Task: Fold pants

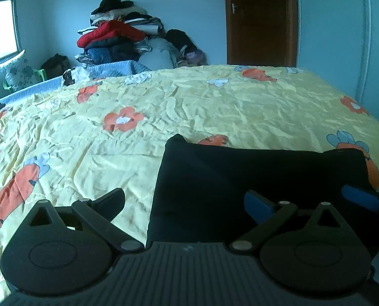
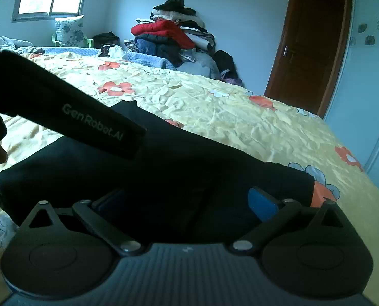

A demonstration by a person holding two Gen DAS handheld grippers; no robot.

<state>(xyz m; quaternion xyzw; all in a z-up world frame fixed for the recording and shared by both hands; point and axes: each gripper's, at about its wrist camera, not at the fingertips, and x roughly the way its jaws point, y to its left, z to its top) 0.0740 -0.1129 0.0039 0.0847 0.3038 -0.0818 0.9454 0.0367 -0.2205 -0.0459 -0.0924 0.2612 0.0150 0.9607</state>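
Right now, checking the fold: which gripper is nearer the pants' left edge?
Left. The left gripper straddles that edge; the right gripper sits over the pants' right side.

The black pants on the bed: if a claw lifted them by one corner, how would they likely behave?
The pants lie flat in soft layers, so they would probably droop and unfold rather than hold shape. Pushed, they would likely bunch up, dragging the wrinkled sheet with them.
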